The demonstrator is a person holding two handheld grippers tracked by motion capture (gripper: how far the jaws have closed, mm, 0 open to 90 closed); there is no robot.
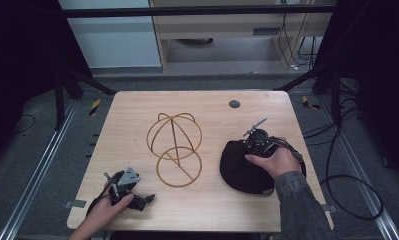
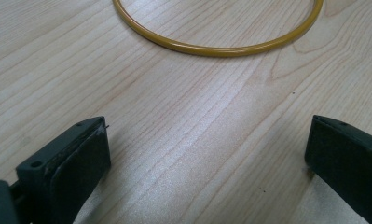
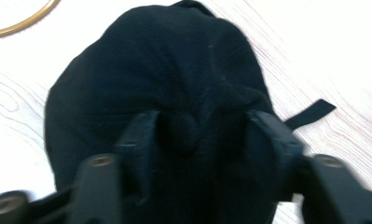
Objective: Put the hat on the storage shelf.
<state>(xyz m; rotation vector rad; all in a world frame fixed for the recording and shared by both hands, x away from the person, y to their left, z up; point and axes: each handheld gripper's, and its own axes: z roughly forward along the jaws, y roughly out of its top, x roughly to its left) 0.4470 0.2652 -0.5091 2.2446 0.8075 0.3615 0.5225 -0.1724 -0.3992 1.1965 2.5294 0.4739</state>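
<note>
While the left gripper (image 1: pixel 146 200) rests at the lower left of the wooden table (image 1: pixel 132 112) with its jaws wide apart, the right gripper (image 1: pixel 248 146) sits over the black cap (image 1: pixel 237 172) at the right. Its jaws are apart around the cap's top. A yellow wire stand (image 1: pixel 174 149) is in the middle.

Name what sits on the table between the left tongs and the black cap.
The yellow wire stand sits between the left tongs and the black cap, seen in the high view.

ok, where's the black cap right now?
In the high view the black cap lies on the table's right side, just right of the wire hat stand, with the right hand-held gripper over its top, jaws straddling the crown.
</note>
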